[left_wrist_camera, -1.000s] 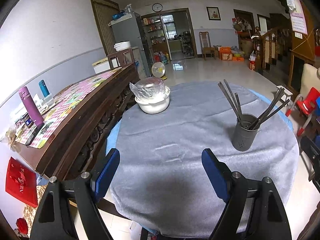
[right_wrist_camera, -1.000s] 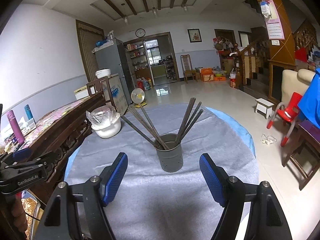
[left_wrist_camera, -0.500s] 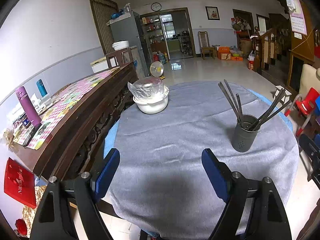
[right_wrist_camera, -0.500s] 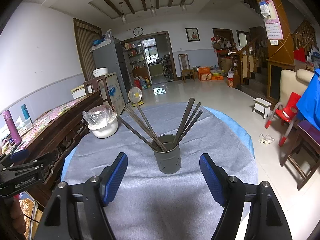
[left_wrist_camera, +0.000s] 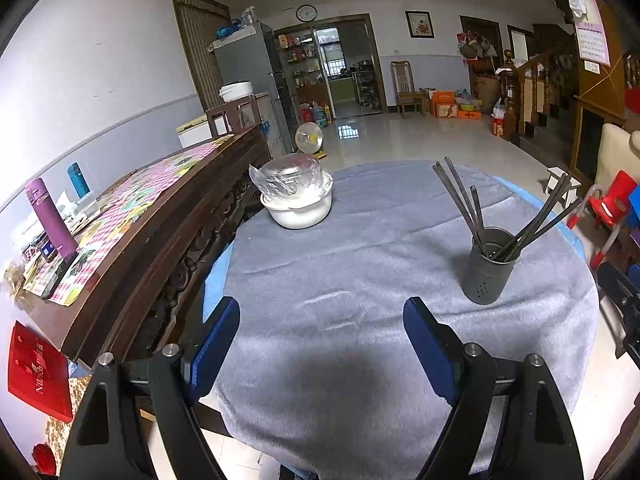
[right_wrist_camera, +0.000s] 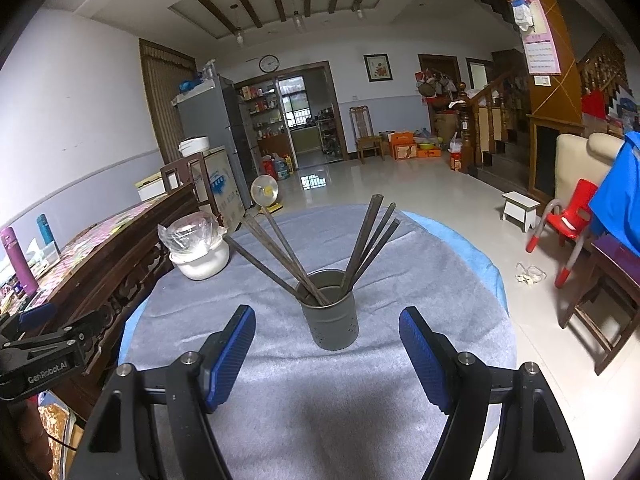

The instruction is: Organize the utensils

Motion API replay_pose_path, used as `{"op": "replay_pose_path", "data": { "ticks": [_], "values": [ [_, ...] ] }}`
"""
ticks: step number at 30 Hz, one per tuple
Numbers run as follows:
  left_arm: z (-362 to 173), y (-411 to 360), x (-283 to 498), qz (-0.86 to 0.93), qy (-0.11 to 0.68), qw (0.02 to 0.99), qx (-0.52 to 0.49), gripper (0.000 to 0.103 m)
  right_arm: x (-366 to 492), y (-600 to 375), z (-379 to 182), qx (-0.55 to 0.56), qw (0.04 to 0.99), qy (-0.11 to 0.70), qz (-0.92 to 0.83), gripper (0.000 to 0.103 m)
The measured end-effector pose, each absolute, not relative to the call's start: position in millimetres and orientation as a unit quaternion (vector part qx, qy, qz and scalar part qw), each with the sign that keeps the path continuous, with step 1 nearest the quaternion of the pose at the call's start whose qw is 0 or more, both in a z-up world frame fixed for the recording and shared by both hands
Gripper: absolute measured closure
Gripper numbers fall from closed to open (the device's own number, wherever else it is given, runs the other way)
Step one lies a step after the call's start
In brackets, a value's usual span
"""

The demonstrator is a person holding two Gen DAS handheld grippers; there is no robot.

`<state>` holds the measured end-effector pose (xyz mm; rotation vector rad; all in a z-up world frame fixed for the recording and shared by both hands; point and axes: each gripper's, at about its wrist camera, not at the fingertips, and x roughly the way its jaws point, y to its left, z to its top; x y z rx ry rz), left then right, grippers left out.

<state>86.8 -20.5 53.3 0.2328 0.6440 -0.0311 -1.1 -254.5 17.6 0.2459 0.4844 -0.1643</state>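
Your round tabletop under its grey fleece cloth (left_wrist_camera: 360,272) carries everything. A white ceramic bowl wrapped in clear plastic (left_wrist_camera: 298,200) sits at 11 o'clock in your left view. The dark grey perforated metal holder (right_wrist_camera: 330,314) stands upright at 12 o'clock ahead of your right hand-held gripper (right_wrist_camera: 326,350), long dark utensils (right_wrist_camera: 370,240) fanned inside it. Your left hand-held gripper (left_wrist_camera: 320,342) and the right one both gape wide, holding nothing.

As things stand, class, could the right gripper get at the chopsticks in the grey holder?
Probably yes: the right gripper is open, the holder stands straight ahead of it, and nothing lies between on the cloth.
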Motion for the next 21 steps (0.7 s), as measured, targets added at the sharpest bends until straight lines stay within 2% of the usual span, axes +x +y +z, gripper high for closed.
{"op": "replay_pose_path", "data": {
  "ticks": [21],
  "values": [
    [52.4, -24.5, 93.1, -0.033, 0.313, 0.942, 0.118, 0.019, 7.7, -260.1, 15.8, 0.125, 0.958, 0.239, -0.099, 0.025]
  ]
}}
